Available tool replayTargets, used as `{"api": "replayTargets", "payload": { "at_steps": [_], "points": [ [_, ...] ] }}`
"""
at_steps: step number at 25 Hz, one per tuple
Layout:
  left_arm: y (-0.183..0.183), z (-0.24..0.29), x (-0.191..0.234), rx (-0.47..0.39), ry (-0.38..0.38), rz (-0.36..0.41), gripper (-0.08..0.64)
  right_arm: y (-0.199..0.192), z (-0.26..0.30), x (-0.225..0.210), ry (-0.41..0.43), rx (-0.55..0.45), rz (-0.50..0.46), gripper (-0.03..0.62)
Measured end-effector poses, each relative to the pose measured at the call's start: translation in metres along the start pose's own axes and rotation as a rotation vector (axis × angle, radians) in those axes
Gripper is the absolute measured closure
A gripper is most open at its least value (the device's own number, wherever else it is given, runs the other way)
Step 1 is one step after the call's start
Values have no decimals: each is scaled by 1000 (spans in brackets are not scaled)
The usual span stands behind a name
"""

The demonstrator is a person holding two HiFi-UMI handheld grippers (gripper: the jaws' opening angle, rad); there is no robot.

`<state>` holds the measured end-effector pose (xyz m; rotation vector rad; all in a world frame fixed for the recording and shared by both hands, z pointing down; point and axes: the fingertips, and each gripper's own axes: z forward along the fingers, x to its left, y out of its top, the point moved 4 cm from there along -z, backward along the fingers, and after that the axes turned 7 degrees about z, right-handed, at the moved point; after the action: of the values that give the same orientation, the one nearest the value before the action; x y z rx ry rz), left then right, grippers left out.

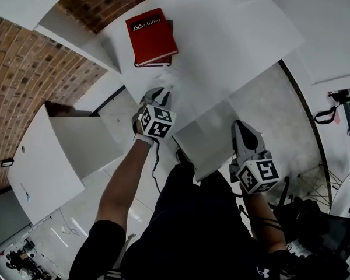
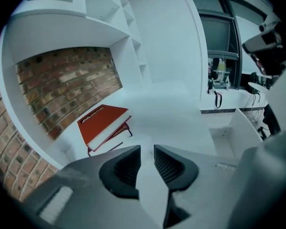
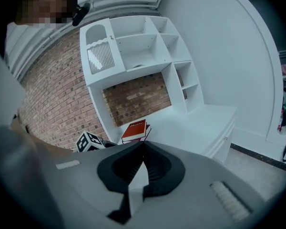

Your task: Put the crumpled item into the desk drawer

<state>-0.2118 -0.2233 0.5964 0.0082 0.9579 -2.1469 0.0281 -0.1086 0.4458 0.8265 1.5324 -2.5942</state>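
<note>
Head view: crumpled item, faint white, no clear long axis, lies on desk just ahead of L gripper, fingers slightly apart, empty; R gripper, fingers together, empty, sits farther off by drawer.

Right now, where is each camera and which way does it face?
Head view: on the person's head, looking steeply down at the white desk; arms, left gripper and right gripper show.
Left gripper view: on that gripper, looking across the desk to the red book; jaws slightly apart.
Right gripper view: on that gripper, facing the shelves; jaws together.
Shared: the red book, all three.
</note>
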Motion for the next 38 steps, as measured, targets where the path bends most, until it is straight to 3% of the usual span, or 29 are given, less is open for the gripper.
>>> {"api": "replayTargets", "payload": {
  "at_steps": [5,15,18,29,38],
  "points": [
    [-9,34,-3,112,-43,26,462,-8,-4,-17,-23,11,22,589],
    [-23,70,-2,268,-45,54,462,-17,-20,-47,-83,-1,82,590],
    [-27,73,-2,299,-49,61,502,-18,-23,-51,-89,-2,91,589],
    [-21,65,-7,276,-60,92,552,-20,-38,-61,-95,-19,108,589],
    [12,40,-47,178,-87,179,554,-24,-57,-66,-100,-39,108,589]
  ]
}}
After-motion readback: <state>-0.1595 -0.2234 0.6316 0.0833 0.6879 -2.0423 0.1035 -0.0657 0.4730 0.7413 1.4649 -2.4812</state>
